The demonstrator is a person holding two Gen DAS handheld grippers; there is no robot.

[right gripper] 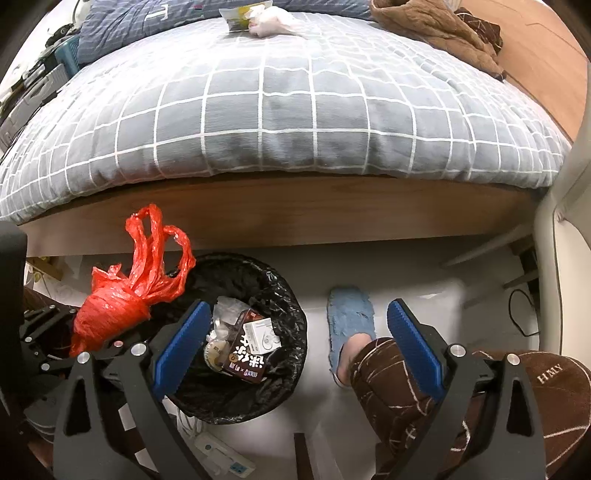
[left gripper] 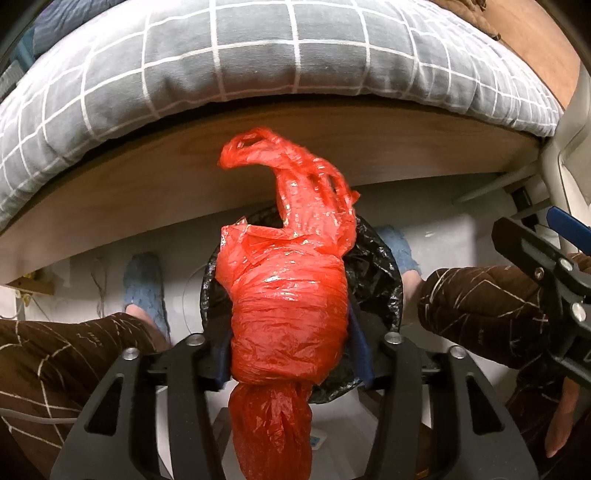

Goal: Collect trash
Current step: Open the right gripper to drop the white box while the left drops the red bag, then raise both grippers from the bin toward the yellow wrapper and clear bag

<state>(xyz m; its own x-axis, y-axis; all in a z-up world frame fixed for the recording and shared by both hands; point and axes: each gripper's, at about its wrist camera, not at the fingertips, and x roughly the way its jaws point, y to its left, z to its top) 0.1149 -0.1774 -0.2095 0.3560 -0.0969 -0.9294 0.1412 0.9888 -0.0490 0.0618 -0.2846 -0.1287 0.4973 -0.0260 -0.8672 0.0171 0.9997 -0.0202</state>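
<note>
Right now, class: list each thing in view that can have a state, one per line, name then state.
red bag: tied, between the left gripper pads, above the bin.
trash bin: lined black, uncovered, part filled.
right gripper: open, empty.
white wrappers: on the bed, uncollected.

Crumpled red plastic bag (left gripper: 288,306), knotted bundle with loose handles splayed upward, hangs over the black-lined trash bin (right gripper: 280,295), already holding cartons and wrappers.
</note>
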